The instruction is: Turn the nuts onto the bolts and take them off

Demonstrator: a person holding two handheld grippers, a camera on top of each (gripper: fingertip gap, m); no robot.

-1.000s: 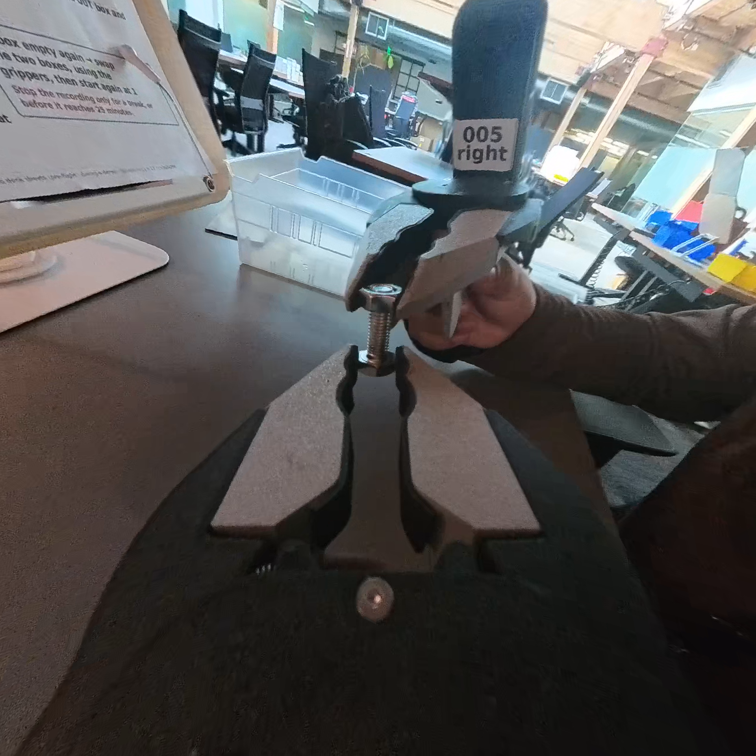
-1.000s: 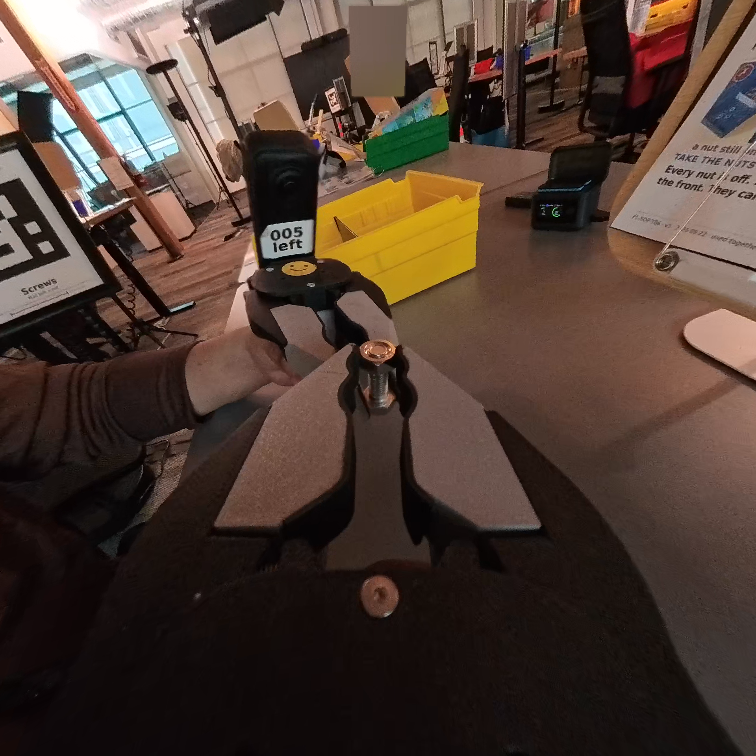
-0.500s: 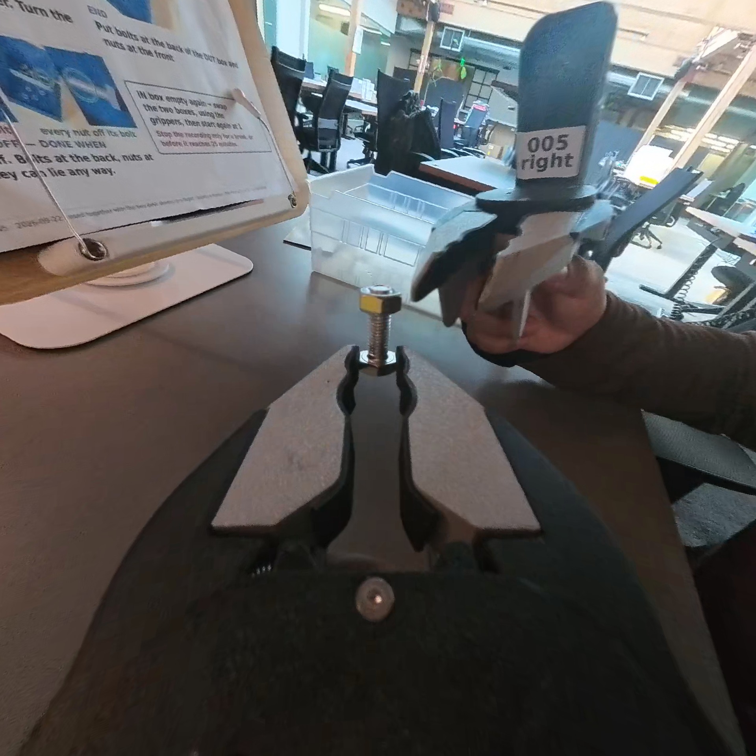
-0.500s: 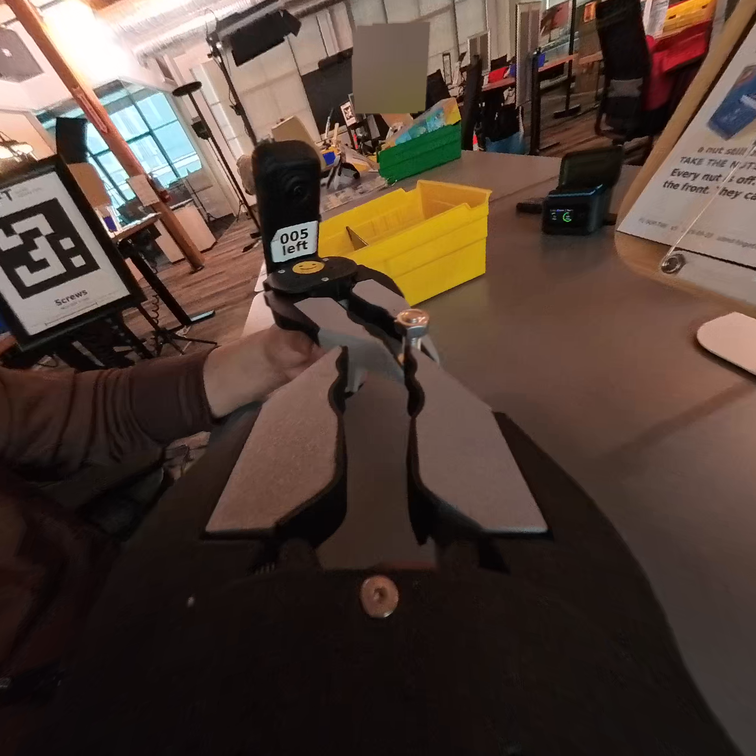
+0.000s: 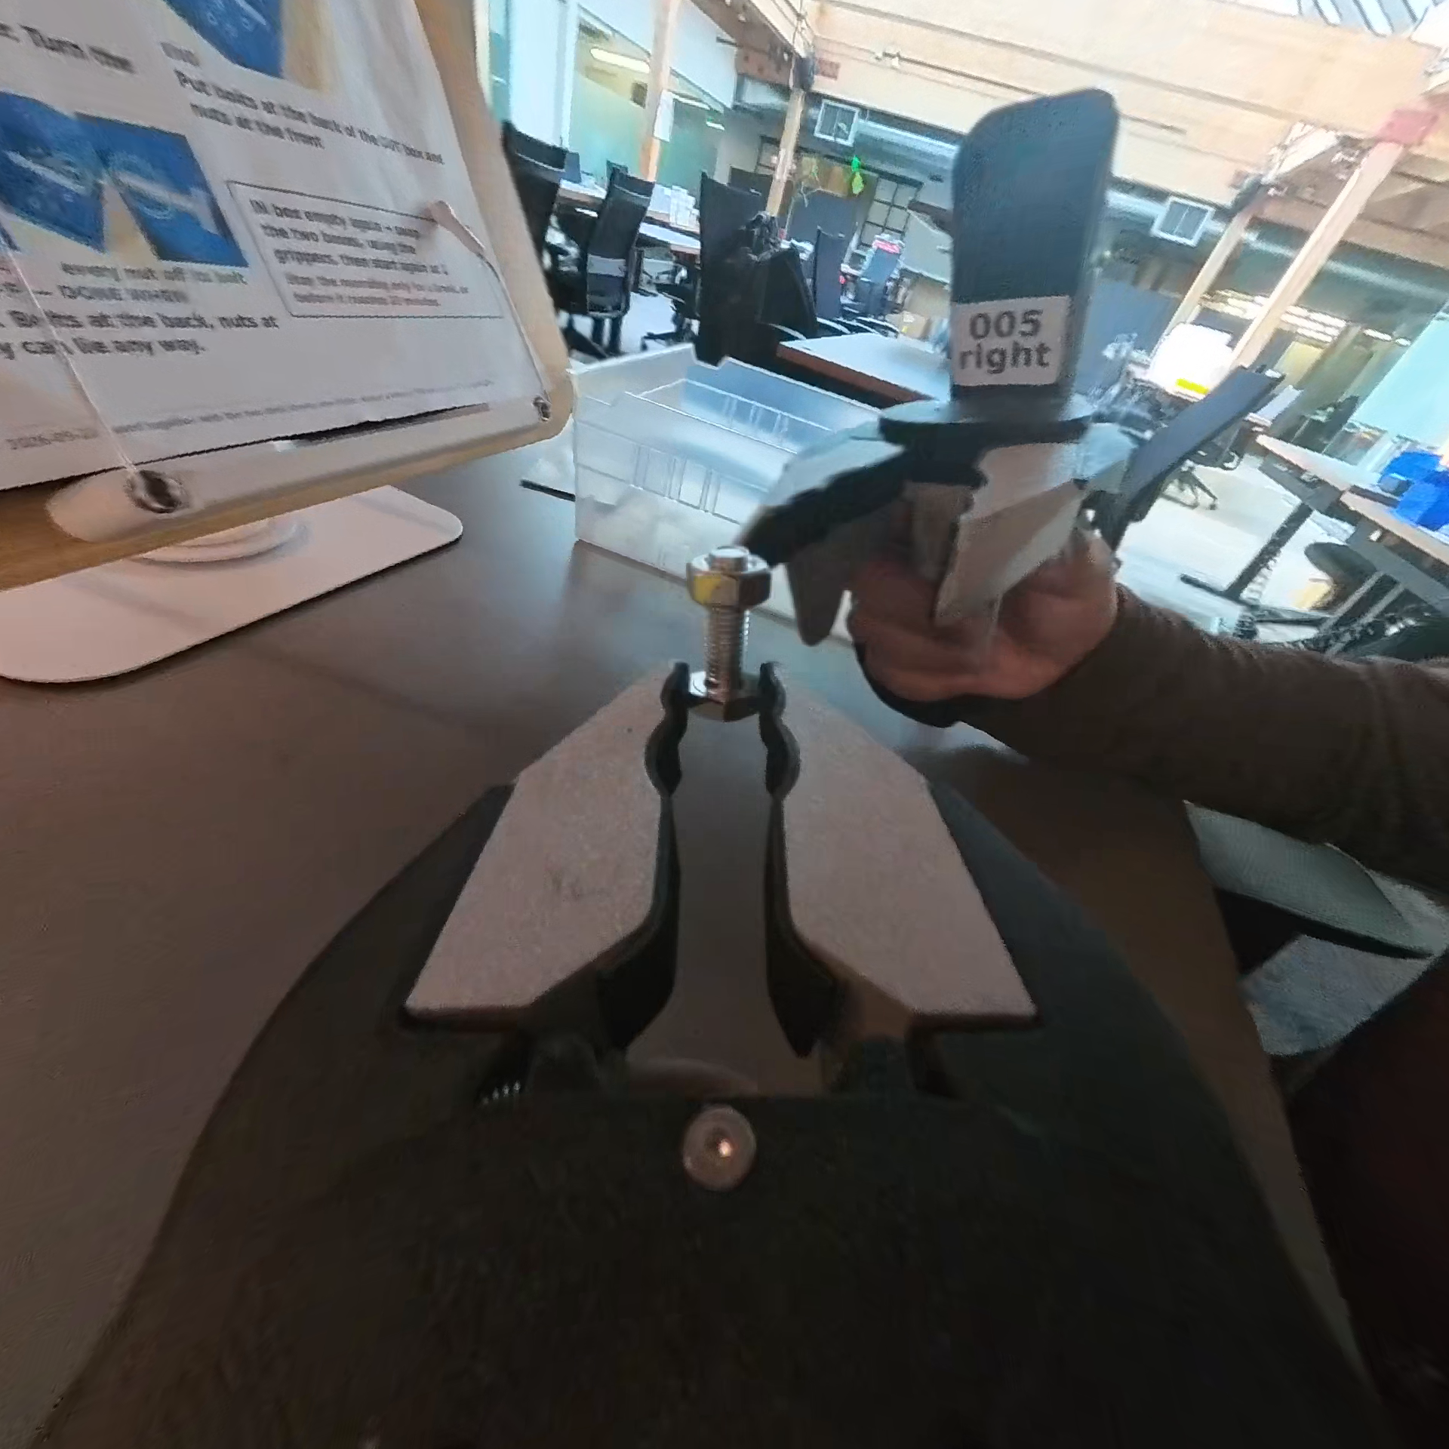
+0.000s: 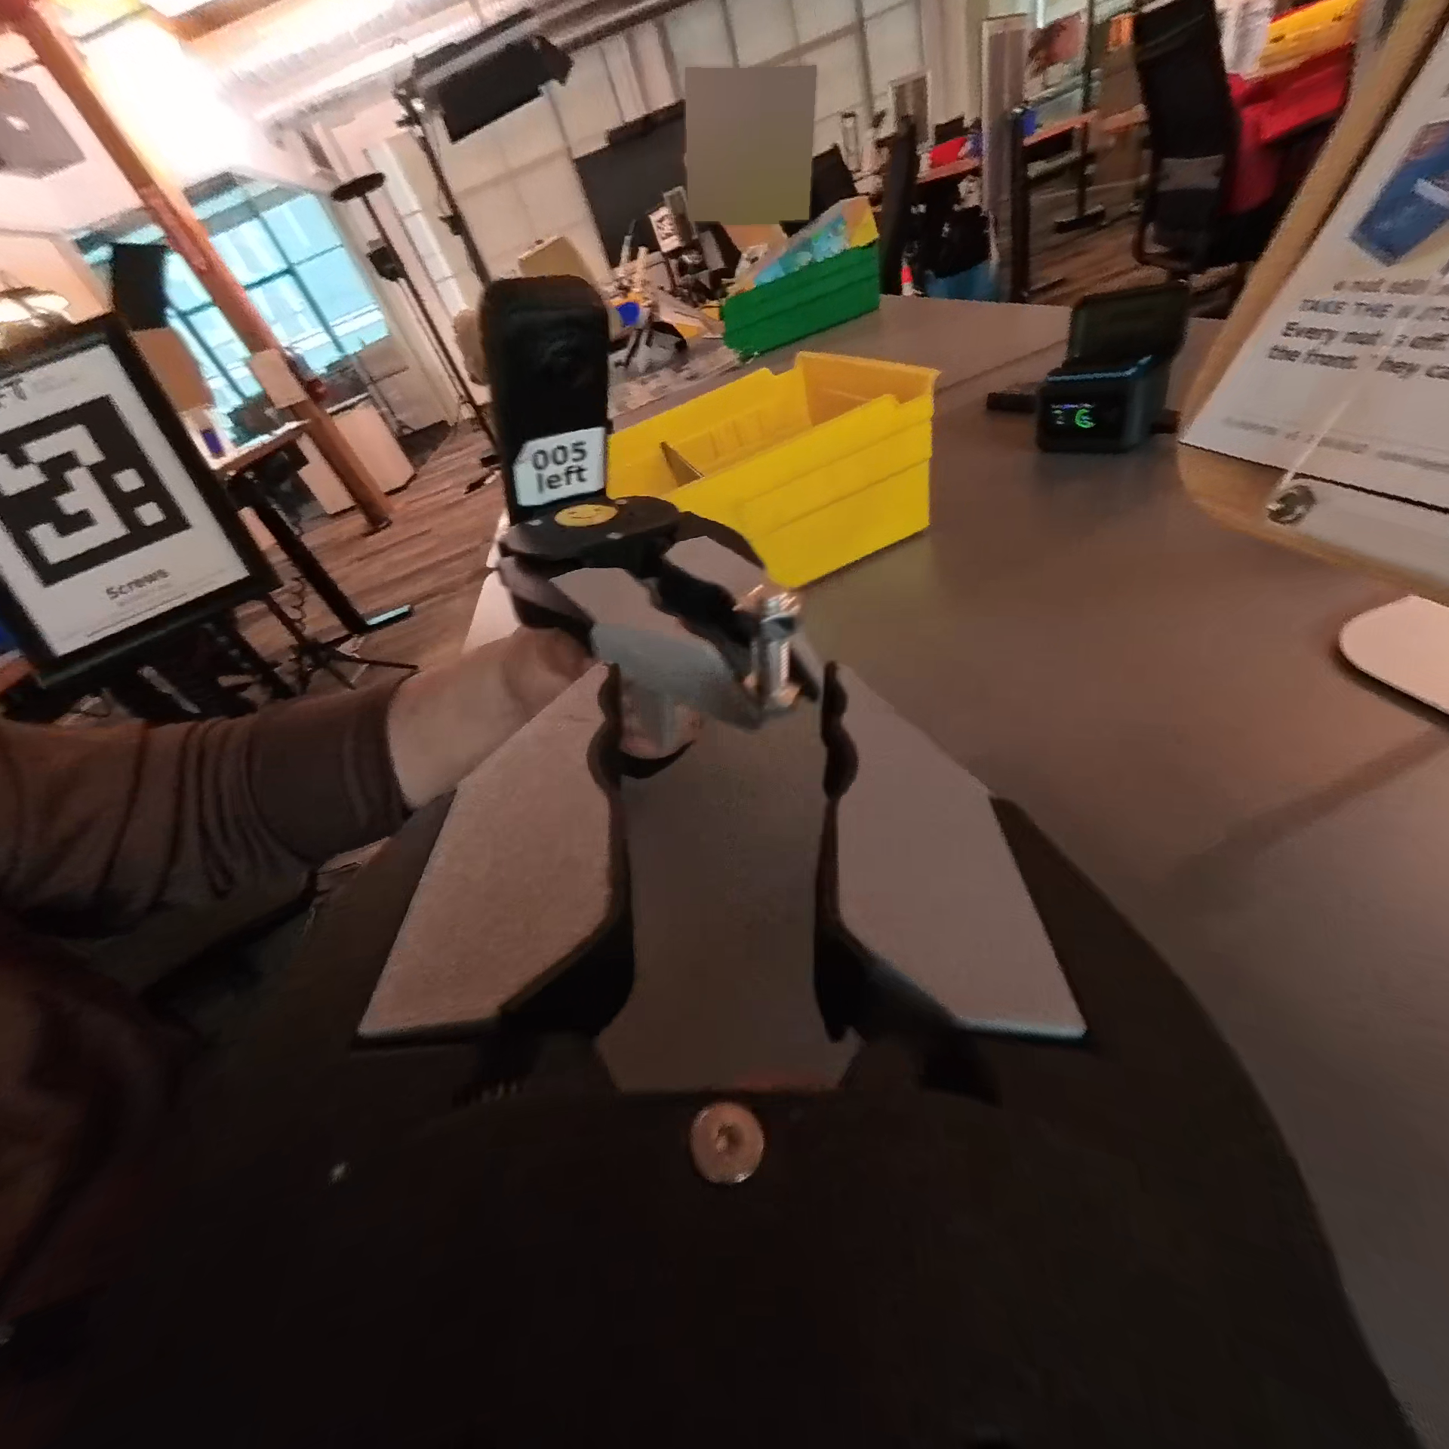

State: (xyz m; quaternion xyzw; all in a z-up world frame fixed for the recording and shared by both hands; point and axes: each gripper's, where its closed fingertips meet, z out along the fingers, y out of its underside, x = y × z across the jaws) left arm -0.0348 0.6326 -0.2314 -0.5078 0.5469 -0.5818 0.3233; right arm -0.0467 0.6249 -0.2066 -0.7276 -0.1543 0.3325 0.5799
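Letting go of the nut (image 5: 728,579) a second ago, the right gripper (image 6: 717,706) now sits spread empty beside it mid-frame, while the left gripper (image 5: 725,698) stays clamped on the bolt (image 5: 726,655), so looks like a regrip between turns

Bolt (image 5: 725,651) upright, head in left claw (image 5: 725,694), nut (image 5: 728,579) at top; right claw (image 5: 792,580) just right of nut; clear bin (image 5: 674,478) behind on bench (image 5: 235,784); sign stand (image 5: 235,541) left
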